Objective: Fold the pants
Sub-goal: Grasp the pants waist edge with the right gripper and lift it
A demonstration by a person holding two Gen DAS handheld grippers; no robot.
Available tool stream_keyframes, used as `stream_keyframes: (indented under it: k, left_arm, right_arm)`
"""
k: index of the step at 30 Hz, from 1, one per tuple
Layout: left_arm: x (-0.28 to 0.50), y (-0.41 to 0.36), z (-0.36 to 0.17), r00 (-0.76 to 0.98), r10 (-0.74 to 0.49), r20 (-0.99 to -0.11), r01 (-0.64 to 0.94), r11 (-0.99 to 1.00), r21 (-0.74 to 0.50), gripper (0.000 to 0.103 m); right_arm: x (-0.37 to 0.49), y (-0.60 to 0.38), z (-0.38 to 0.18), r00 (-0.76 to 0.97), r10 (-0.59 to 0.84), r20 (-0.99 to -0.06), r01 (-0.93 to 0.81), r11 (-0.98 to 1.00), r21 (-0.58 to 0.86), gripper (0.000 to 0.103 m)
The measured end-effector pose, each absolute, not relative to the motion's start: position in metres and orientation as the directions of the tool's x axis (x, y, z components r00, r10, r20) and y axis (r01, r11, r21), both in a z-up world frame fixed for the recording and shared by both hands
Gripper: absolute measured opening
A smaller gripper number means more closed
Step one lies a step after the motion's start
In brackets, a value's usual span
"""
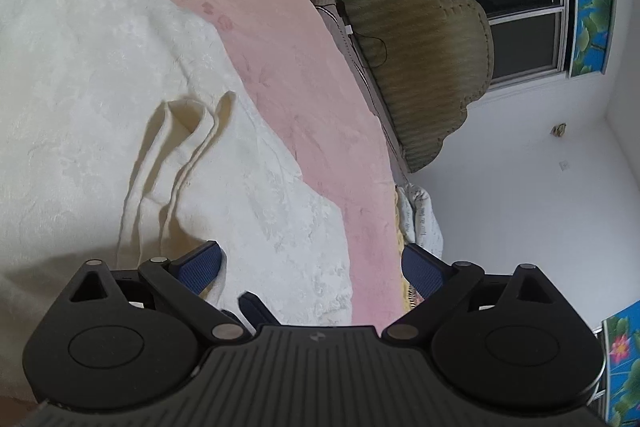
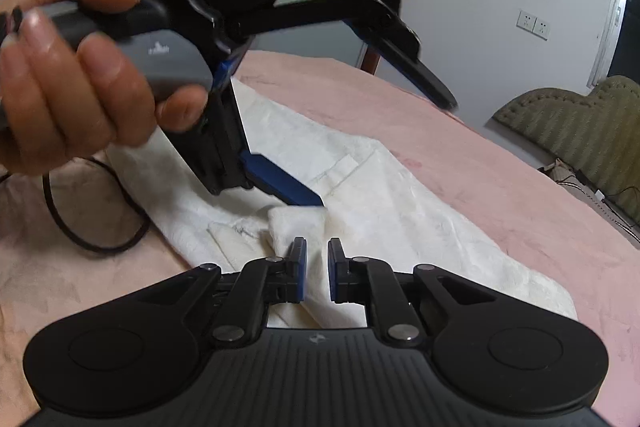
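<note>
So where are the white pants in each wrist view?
Left wrist: white pants fill the left half, folds just above the open jaws.
Right wrist: centre, running from under the left gripper to the right gripper's closed jaws.
Shared landmark: olive headboard.
</note>
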State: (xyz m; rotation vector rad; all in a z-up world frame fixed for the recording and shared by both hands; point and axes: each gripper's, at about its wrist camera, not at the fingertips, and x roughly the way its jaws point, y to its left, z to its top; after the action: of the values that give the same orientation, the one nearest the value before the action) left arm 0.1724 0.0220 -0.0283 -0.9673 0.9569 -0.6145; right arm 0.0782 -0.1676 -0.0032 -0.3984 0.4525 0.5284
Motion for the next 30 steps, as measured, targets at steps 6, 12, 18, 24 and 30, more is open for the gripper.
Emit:
stream_keyframes:
  k: [6, 12, 18, 24, 30]
  left_arm:
    - [0.171, 0.021, -0.032, 0.462, -0.809, -0.363, 0.053, 0.434, -0.9, 0.097]
    - [0.168, 0.019, -0.025, 0.468, -0.811, -0.352, 0.106, 0.447, -0.888, 0.097]
    - [0.163, 0.02, -0.02, 0.484, -0.813, -0.322, 0.146, 0.439, -0.887, 0.097]
    - [0.157, 0.037, -0.017, 0.524, -0.77, -0.363, 0.131, 0.494, -0.86, 0.097]
    - [0.171, 0.035, -0.04, 0.434, -0.846, -0.309, 0.024, 0.353, -0.935, 0.099]
  right_arm:
    - [0.074, -0.175, 0.002, 0.783, 0.379, -0.494, -0.546, 0.8, -0.25, 0.059]
    - [0.077, -0.166, -0.001, 0.79, 0.384, -0.478, -0.548, 0.793, -0.268, 0.075]
    - [0.1, -0.156, -0.017, 0.768, 0.354, -0.534, -0.557, 0.78, -0.286, 0.023]
    - [0.083, -0.162, -0.003, 0.847, 0.336, -0.411, -0.486, 0.802, -0.347, 0.009]
    - [0.081, -0.191, 0.016, 0.856, 0.377, -0.354, -0.464, 0.862, -0.202, 0.009]
